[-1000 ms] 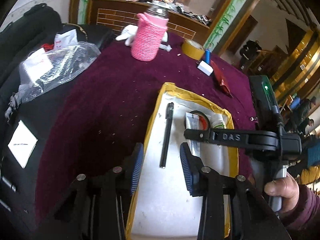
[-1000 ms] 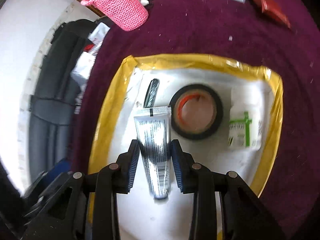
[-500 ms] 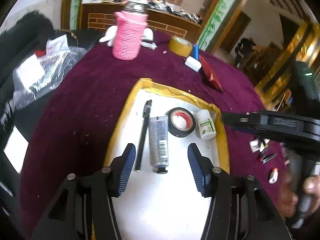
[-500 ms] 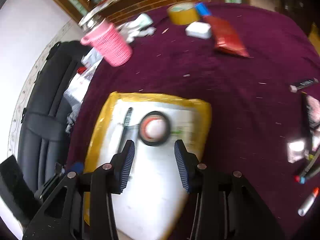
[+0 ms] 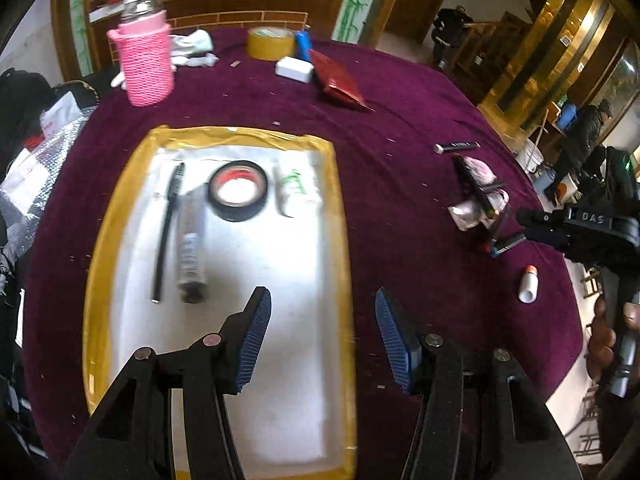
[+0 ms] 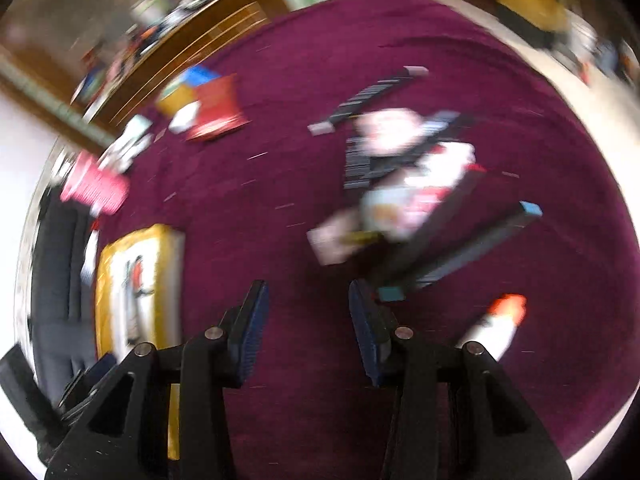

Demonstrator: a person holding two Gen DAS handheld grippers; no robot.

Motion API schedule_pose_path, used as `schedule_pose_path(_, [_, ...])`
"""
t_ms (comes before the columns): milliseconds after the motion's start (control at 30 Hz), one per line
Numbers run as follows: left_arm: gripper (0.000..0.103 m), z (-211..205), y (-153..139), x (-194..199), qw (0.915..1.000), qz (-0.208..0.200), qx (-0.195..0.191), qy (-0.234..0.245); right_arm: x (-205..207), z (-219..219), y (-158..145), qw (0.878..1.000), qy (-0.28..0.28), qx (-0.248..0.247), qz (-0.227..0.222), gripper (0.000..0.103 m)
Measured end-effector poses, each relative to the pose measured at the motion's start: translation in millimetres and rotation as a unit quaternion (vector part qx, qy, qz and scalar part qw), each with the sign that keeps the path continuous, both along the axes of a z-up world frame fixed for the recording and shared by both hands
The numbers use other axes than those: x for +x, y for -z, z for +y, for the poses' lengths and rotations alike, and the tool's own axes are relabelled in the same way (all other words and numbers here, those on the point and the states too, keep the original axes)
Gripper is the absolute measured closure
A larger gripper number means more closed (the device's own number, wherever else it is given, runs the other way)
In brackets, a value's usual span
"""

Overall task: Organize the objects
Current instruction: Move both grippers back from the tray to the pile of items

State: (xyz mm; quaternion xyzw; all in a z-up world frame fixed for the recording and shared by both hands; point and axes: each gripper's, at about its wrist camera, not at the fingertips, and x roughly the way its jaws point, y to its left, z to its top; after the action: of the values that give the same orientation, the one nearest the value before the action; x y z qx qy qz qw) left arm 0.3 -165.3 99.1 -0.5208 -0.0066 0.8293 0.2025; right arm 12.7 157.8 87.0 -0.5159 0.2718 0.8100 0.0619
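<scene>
Left view: left tongs (image 5: pixel 322 330) gape wide and empty over a yellow-edged tray (image 5: pixel 340 216) on the purple bench (image 5: pixel 400 184); pen (image 5: pixel 166 232), tube (image 5: pixel 191 244), tape (image 5: pixel 238 190) and bottle (image 5: pixel 294 192) lie inside. Right view, blurred: right tongs (image 6: pixel 306 330) parted, empty, above bare cloth near scattered markers (image 6: pixel 472 248).

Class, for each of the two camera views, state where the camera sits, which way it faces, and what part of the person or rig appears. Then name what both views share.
Left wrist view: sits on the left gripper, faces down across the tray; the right gripper and a hand appear.
Right wrist view: sits on the right gripper, faces the blurred pile of pens; only its own fingers show.
Shared: tray, pink cup, purple tablecloth.
</scene>
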Motion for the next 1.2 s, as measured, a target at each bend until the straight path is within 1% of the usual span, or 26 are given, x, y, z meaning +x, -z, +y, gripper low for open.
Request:
schedule_pose_path(100, [0.052, 19, 0, 6, 0.9999, -0.006, -0.005, 0.010, 16, 40, 8, 0.999, 0.041, -0.012, -0.005, 0.063])
schedule_pose_path(167, [0.052, 30, 2, 9, 0.9998, -0.011, -0.011, 0.015, 20, 58, 12, 0.998, 0.054, -0.015, -0.008, 0.063])
schedule_pose_path(233, [0.053, 42, 4, 12, 0.9995, -0.020, -0.013, 0.019, 21, 72, 16, 0.998, 0.057, -0.015, -0.011, 0.063])
schedule_pose_path(333, [0.053, 59, 6, 17, 0.9993, -0.031, -0.006, 0.021, 15, 85, 17, 0.999, 0.049, -0.016, -0.006, 0.063])
schedule_pose_path(467, [0.053, 75, 2, 27, 0.9995, -0.028, -0.008, 0.016, -11, 98, 15, 1.000, 0.025, 0.004, 0.003, 0.063])
schedule_pose_path(567, [0.053, 78, 1, 33, 0.9996, -0.025, -0.008, 0.005, -44, 107, 18, 1.000, 0.001, 0.018, 0.007, 0.063])
schedule_pose_path(733, [0.052, 75, 1, 40, 0.9993, -0.026, -0.004, -0.027, -92, 124, 31, 1.000, -0.018, -0.002, 0.001, 0.063])
schedule_pose_path(800, [0.052, 72, 2, 41, 0.9987, -0.028, 0.002, -0.043, -111, 127, 41, 1.000, -0.028, -0.003, -0.013, 0.064])
schedule_pose_path(833, [0.052, 70, 2, 41, 0.9982, -0.029, 0.008, -0.052, -118, 125, 46, 0.999, -0.039, -0.008, -0.019, 0.063])
schedule_pose_path(900, [0.052, 66, 4, 42, 0.9972, -0.031, 0.013, -0.067, -128, 116, 49, 0.998, -0.066, -0.004, -0.016, 0.063])
schedule_pose_path(933, [0.052, 65, 4, 43, 0.9968, -0.031, 0.014, -0.072, -131, 109, 51, 0.996, -0.084, -0.016, -0.024, 0.063])
schedule_pose_path(967, [0.052, 63, 5, 43, 0.9962, -0.032, 0.015, -0.079, -132, 98, 56, 0.992, -0.110, -0.045, -0.031, 0.063])
schedule_pose_path(1000, [0.052, 63, 6, 43, 0.9959, -0.032, 0.016, -0.084, -133, 87, 58, 0.989, -0.131, -0.060, -0.034, 0.063])
schedule_pose_path(1033, [0.052, 62, 7, 43, 0.9955, -0.033, 0.018, -0.087, -133, 75, 60, 0.986, -0.150, -0.063, -0.039, 0.063])
schedule_pose_path(1067, [0.052, 62, 8, 42, 0.9950, -0.035, 0.022, -0.091, -131, 59, 62, 0.981, -0.174, -0.068, -0.044, 0.061])
schedule_pose_path(1100, [0.052, 63, 9, 42, 0.9947, -0.037, 0.025, -0.092, -129, 48, 64, 0.977, -0.191, -0.079, -0.047, 0.061])
schedule_pose_path(1133, [0.052, 63, 10, 41, 0.9945, -0.039, 0.027, -0.094, -127, 37, 66, 0.972, -0.209, -0.097, -0.053, 0.060])
schedule_pose_path(1200, [0.052, 66, 12, 40, 0.9944, -0.040, 0.029, -0.093, -118, 12, 68, 0.957, -0.250, -0.131, -0.064, 0.060])
